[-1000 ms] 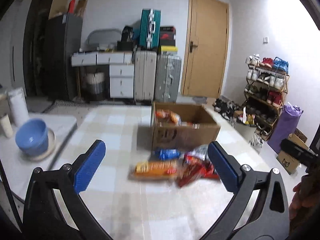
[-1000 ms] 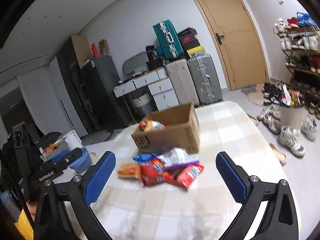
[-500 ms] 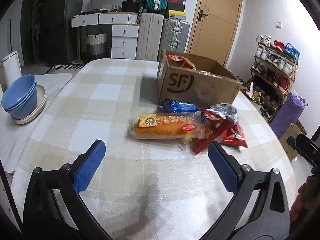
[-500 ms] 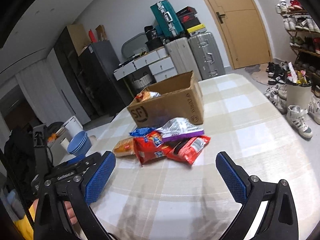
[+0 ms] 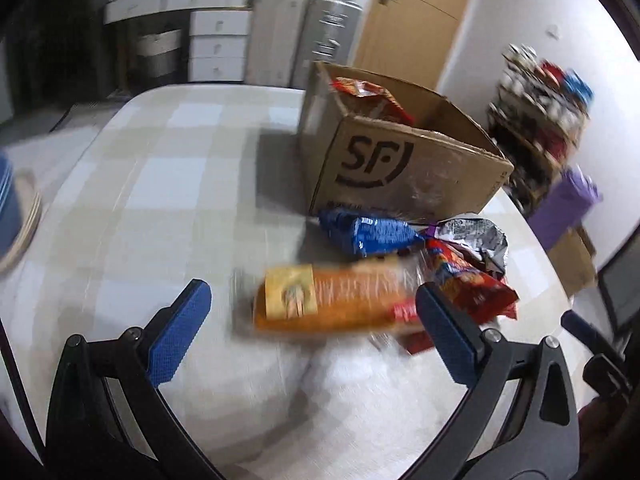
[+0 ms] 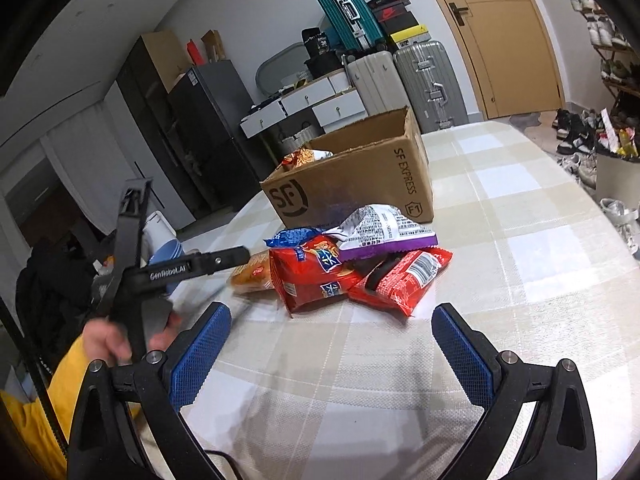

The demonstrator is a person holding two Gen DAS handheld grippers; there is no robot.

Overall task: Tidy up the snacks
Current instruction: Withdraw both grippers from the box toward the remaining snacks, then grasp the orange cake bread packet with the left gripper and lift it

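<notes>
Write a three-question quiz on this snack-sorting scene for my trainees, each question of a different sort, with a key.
1. True or false: the left tongs are shut on the orange packet.
2. Multiple choice: where does the blue packet lie? A) inside the cardboard box B) on the table, just in front of the box C) under the bowls.
3. Fill in: in the right wrist view, the silver-and-purple bag lies on top of the ____ packets.

Key
1. False: both tongs, right tongs included, are open and hold nothing.
2. B.
3. Red: the two red packets.
</notes>
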